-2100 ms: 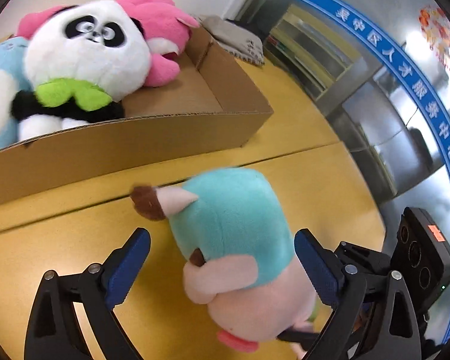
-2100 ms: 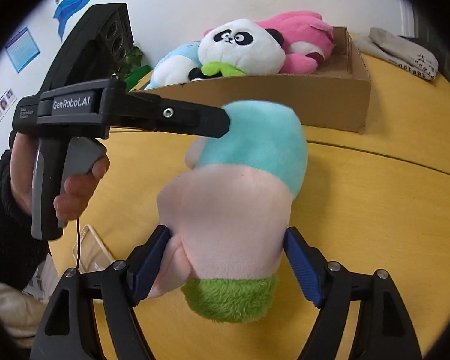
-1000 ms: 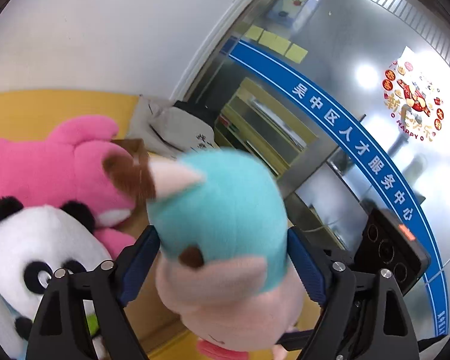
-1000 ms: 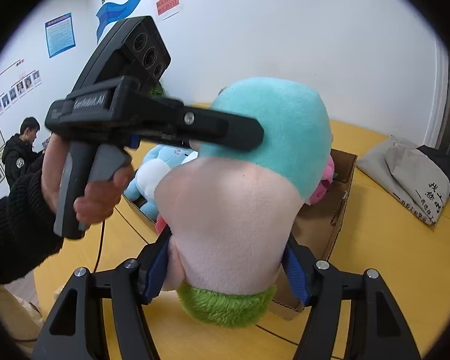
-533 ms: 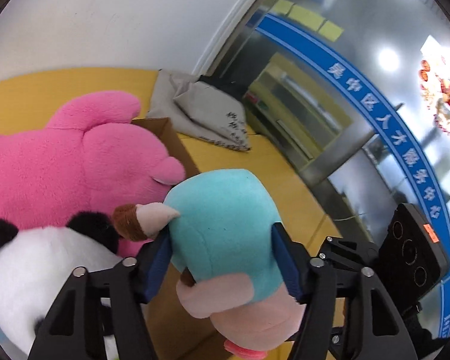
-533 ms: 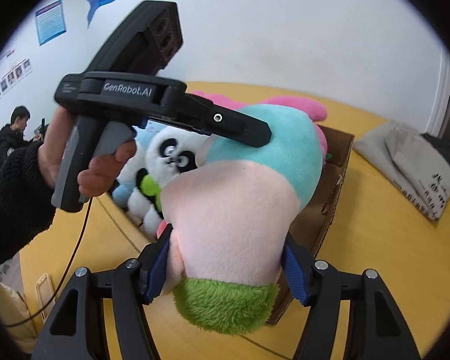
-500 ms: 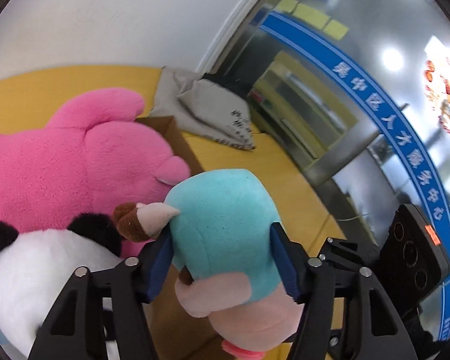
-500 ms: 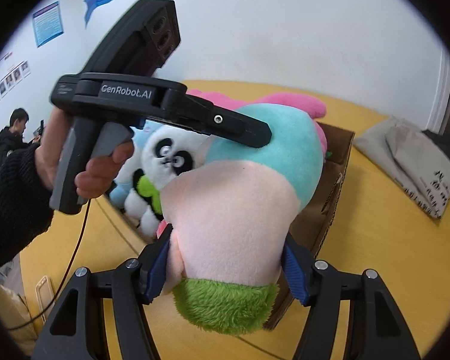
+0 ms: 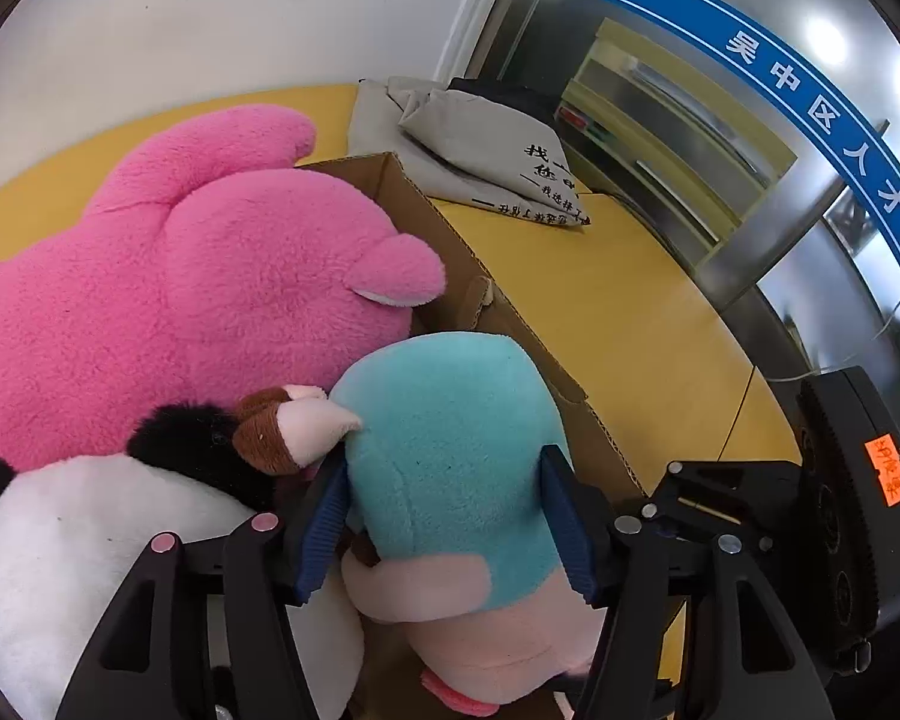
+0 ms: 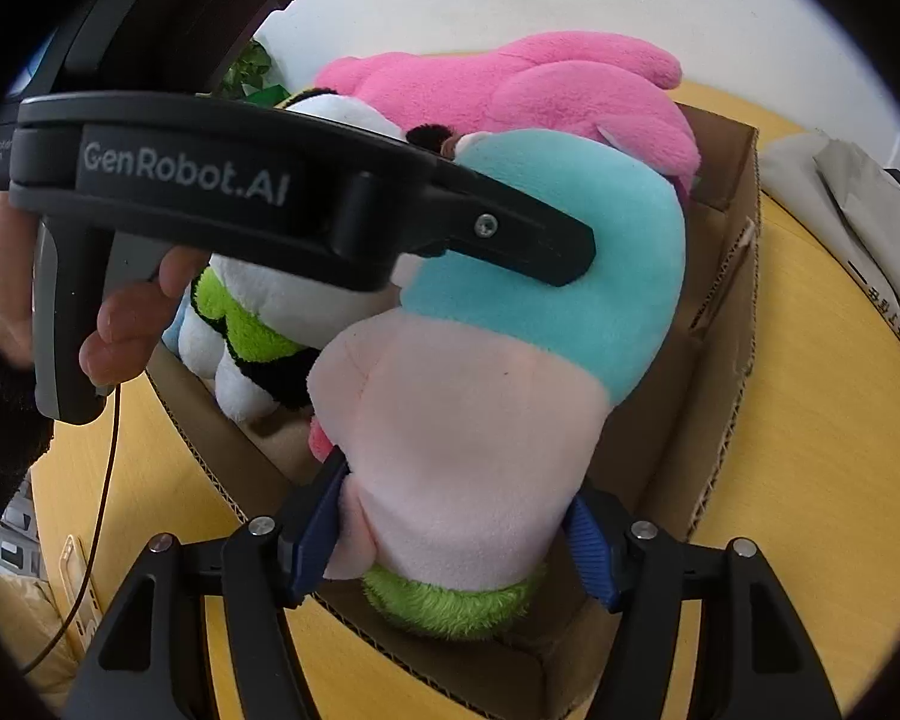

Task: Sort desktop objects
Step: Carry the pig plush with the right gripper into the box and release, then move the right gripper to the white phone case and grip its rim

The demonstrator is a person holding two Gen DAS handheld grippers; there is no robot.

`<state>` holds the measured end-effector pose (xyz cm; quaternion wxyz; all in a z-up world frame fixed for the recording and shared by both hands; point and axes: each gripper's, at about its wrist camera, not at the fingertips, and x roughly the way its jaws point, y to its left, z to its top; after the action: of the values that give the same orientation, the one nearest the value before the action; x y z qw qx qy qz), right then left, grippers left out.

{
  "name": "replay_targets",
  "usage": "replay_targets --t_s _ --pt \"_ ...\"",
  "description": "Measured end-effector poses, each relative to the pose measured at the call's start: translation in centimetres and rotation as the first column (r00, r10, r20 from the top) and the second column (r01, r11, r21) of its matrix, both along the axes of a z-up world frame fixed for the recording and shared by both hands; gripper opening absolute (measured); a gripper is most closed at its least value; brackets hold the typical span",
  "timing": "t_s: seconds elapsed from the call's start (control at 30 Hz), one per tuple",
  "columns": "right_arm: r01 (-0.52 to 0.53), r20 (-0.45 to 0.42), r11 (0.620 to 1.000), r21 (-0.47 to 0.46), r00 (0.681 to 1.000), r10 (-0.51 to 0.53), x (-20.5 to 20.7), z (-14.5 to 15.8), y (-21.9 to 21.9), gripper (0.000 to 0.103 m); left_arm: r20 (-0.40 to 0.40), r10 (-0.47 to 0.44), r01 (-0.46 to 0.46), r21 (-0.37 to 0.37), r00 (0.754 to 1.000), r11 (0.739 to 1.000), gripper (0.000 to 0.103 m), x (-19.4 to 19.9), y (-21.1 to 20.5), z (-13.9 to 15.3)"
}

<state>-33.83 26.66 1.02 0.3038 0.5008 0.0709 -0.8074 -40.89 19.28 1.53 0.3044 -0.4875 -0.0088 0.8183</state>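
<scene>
Nearest to me, my right gripper (image 10: 459,546) has its blue pads (image 10: 317,531) pressed into the pale pink lower body of the teal-and-pink plush toy (image 10: 510,324), just above its green fuzzy trim. That grip is firm, the plush bulging out over both pads. My left gripper (image 9: 444,519) clamps the same toy higher up, around its teal head, one pad on each side of it; its jaws have just eased open a little, yet the pads still press the fabric. In the right wrist view that left gripper crosses from 9 o'clock toward the centre, with the hand (image 10: 120,312) that bears it wrapped round the handle.

The toy hangs between both grippers over the near right corner of the cardboard box (image 9: 510,324), its brown-tipped ear (image 9: 288,435) pointing to 9 o'clock and touching the black ear of the panda plush (image 9: 90,540). The panda lies in the box at 8 o'clock of the left wrist view. Beyond it, at 10 o'clock, the big pink plush (image 9: 210,276) fills the far part of the box and overhangs its rim.

The box stands on the yellow table (image 9: 630,300). Farther off, at 12 o'clock, a grey cloth bag (image 9: 480,150) with printed characters lies on the table, apart from the box.
</scene>
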Motion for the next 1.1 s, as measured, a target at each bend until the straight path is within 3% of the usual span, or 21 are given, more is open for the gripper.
replay_targets --t_s 0.17,0.3,0.4,0.5,0.6,0.7,0.77,0.9,1.03,1.1 --pt "0.029 -0.051 0.998 0.052 0.998 -0.027 0.9 0.5 0.2 0.077 -0.035 0.02 -0.019 0.01 0.999 1.0 0.068 0.7 -0.7 1.7" --pt "0.03 -0.109 1.0 0.001 0.994 -0.029 2.8 3.0 1.5 0.077 -0.099 0.037 -0.034 0.031 0.994 0.999 0.066 1.0 -1.8 4.4" --pt "0.019 -0.144 0.997 -0.07 0.989 -0.029 3.4 4.8 2.2 0.077 -0.083 0.026 -0.028 -0.022 0.996 0.999 0.066 0.3 -1.3 4.0" --pt "-0.02 -0.126 0.99 -0.14 0.992 0.002 2.1 4.5 1.7 0.077 -0.03 -0.022 0.018 -0.132 0.999 0.991 0.068 -0.4 0.7 0.9" --pt "-0.024 -0.097 0.989 -0.145 0.995 0.009 2.3 3.6 0.9 0.078 -0.005 0.004 -0.004 -0.096 1.0 0.995 0.069 -1.1 0.3 0.2" --pt "0.005 -0.093 0.986 -0.165 0.995 -0.021 3.3 3.2 1.5 0.077 -0.008 -0.006 0.005 -0.109 1.0 0.994 0.068 -0.8 -0.1 0.6" --pt "0.031 -0.113 0.983 -0.179 0.992 -0.052 4.2 4.1 2.2 0.077 -0.013 0.002 -0.003 -0.104 1.0 0.995 0.065 -0.3 -0.5 1.2" --pt "0.057 -0.177 0.973 -0.226 0.979 -0.098 8.0 7.2 3.8 0.077 -0.075 0.03 -0.028 0.018 0.997 0.999 0.066 3.1 -3.8 5.1" --pt "0.023 -0.215 0.963 -0.267 0.973 -0.083 13.7 9.2 3.7 0.078 -0.18 0.067 -0.051 0.09 0.981 0.995 0.09 10.3 -9.6 9.0" --pt "0.001 -0.214 0.956 -0.292 0.975 -0.066 16.6 9.5 2.9 0.079 -0.203 0.086 -0.064 0.112 0.975 0.992 0.093 14.4 -12.9 9.8"
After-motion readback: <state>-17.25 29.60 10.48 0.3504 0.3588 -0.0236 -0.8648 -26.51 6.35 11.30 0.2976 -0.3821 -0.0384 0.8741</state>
